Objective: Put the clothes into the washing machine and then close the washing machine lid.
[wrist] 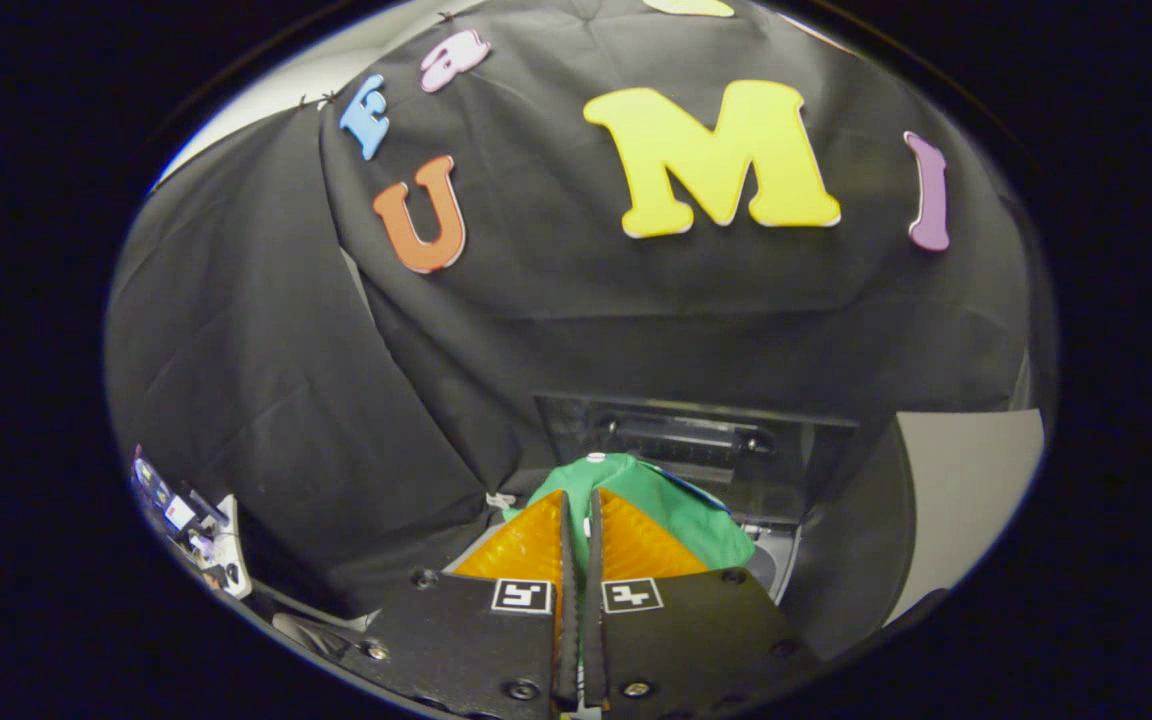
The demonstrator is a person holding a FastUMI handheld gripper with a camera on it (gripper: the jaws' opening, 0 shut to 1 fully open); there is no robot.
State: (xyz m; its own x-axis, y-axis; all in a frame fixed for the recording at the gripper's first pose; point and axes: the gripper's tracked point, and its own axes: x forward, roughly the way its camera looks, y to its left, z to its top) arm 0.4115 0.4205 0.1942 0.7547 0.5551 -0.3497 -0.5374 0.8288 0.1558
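Note:
My gripper (579,500) is shut on a green garment (681,505), which bunches up between and just beyond the fingertips and hangs to their right. A white button or tag sits at the top of the cloth. Behind the garment stands the washing machine's raised dark lid (696,445), upright against the booth wall. Part of the machine's top and opening (774,560) shows below the cloth, right of the fingers. The drum's inside is hidden by the fingers and the garment.
Black cloth walls close in behind and to the left. A light panel (966,490) stands beyond the machine on the right. Small white items and clutter (196,535) lie low on the left.

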